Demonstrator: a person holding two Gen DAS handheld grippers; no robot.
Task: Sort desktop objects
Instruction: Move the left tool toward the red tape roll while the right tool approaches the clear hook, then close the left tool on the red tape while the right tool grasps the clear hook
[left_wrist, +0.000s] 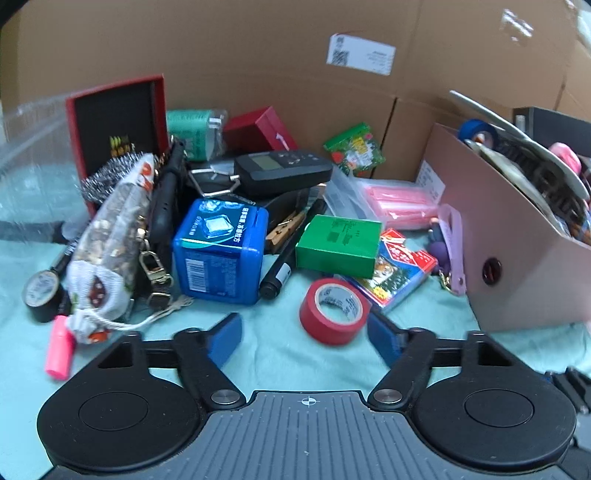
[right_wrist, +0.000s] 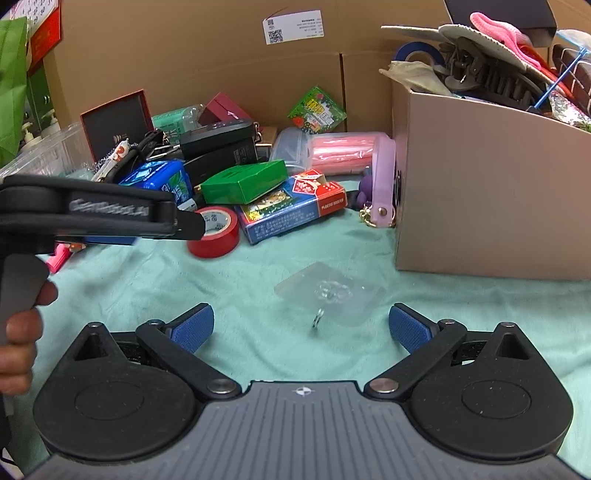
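Both tools are empty at this point. The left hand-held gripper (left_wrist: 304, 332) hangs low over the surface (left_wrist: 273, 354) with its blue pads spread wide, and the red tape roll (left_wrist: 334, 310) lies just ahead of it, nearly touching the right-side pad. The right hand-held gripper (right_wrist: 301, 326) is spread just as wide and grasps nothing; a clear plastic adhesive hook (right_wrist: 330, 297) lies flat on the green cloth between and just beyond its fingers. Further out, most of the sorting looks undone: a pile is still heaped against the big cardboard wall, with a blue box (left_wrist: 221, 251), a green box (left_wrist: 338, 242), a pack of playing cards (right_wrist: 291, 210), a black marker (left_wrist: 286, 258), a wooden clothespin (left_wrist: 284, 230), a black gadget with a screen (left_wrist: 282, 170), a pink bag of straws (left_wrist: 400, 201), a patterned pouch (left_wrist: 110, 236), a black tape roll (left_wrist: 40, 295) and a pink highlighter (left_wrist: 59, 350). To the right, the pale cardboard box (right_wrist: 491, 192) already brims with odds and ends, so I'd judge some sorting done, but a good deal is left. The tape and the clear hook seem the likeliest next picks.
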